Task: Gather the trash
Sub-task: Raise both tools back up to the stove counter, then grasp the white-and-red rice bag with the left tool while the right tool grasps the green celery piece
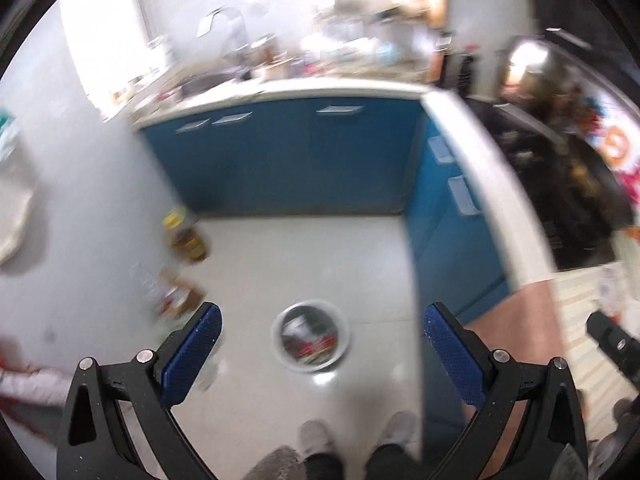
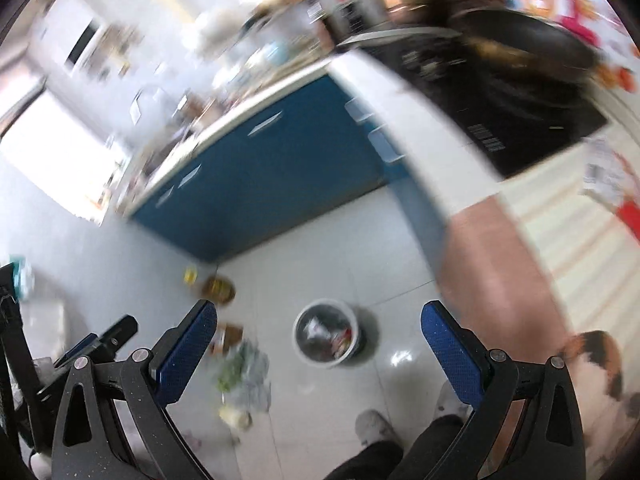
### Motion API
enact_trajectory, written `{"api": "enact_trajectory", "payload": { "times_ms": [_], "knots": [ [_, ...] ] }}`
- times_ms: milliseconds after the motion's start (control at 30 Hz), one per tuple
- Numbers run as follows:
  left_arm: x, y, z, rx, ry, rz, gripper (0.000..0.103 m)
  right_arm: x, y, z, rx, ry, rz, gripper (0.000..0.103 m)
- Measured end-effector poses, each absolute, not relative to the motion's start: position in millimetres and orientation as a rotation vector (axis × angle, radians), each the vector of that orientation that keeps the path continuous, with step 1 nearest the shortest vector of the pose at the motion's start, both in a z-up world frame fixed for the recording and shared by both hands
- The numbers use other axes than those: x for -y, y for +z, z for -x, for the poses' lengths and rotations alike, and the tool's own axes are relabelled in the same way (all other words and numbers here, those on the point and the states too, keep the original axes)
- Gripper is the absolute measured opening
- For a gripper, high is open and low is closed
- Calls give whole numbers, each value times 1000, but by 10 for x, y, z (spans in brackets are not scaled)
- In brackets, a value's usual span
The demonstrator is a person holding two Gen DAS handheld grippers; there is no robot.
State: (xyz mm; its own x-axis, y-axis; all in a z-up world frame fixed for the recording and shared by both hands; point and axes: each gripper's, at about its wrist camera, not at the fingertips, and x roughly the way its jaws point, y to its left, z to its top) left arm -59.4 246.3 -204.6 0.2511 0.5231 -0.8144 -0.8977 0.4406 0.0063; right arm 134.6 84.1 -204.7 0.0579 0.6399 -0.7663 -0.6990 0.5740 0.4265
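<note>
A small round white trash bin (image 1: 311, 335) with wrappers inside stands on the pale tiled floor; it also shows in the right wrist view (image 2: 329, 333). My left gripper (image 1: 322, 338) is open and empty, held high above the bin. My right gripper (image 2: 319, 336) is open and empty, also high above the floor. A clear plastic bag with greenish scraps (image 2: 244, 376) lies on the floor left of the bin. Both views are motion-blurred.
Blue cabinets (image 1: 296, 160) with a white counter (image 1: 476, 168) wrap the corner. Bottles (image 1: 186, 240) stand by the left wall. A black cooktop with a wok (image 2: 500, 76) is on the counter. A calico cat (image 2: 596, 360) sits at right. The person's feet (image 1: 352, 436) are below.
</note>
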Motion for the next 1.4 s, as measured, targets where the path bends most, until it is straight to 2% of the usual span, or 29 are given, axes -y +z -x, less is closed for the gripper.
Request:
{"api": "enact_trajectory", "payload": {
  "times_ms": [200, 300, 500, 700, 900, 933, 967, 1033, 1067, 1100, 1267, 1400],
  "knots": [
    [-2005, -2071, -995, -975, 697, 513, 103, 273, -2115, -2471, -1134, 708, -120, 103],
    [-1562, -2292, -1956, -1082, 492, 541, 103, 919, -2292, -3063, -1157, 510, -194, 103],
    [-794, -2806, -3273, -1237, 320, 527, 103, 2082, -2763, -4079, -1184, 182, -196, 103],
    [-590, -3341, -4064, -1298, 296, 656, 103, 2591, -3175, -4723, -1218, 93, -203, 103],
    [-684, -3693, -4327, -1281, 278, 915, 97, 2602, -3479, -5084, -1236, 111, -206, 102],
    [-701, -3727, -4368, -1265, 275, 952, 93, 2587, -3518, -5116, -1239, 123, -196, 101],
    [-714, -3741, -4395, -1255, 277, 967, 79, 2552, -3548, -5146, -1240, 135, -185, 100],
    [-715, -3766, -4464, -1239, 287, 985, 66, 2484, -3594, -5182, -1243, 149, -161, 100],
    [-712, -3757, -4473, -1222, 299, 981, 50, 2467, -3621, -5200, -1245, 153, -149, 100],
    [-694, -3752, -4490, -1212, 297, 966, 15, 2456, -3639, -5209, -1246, 157, -146, 100],
    [-648, -3600, -4465, -1174, 280, 841, 7, 2413, -3720, -5236, -1245, 174, -121, 98],
    [-641, -3389, -4422, -1131, 266, 753, 4, 2313, -3764, -5250, -1237, 184, -59, 90]
  ]
}}
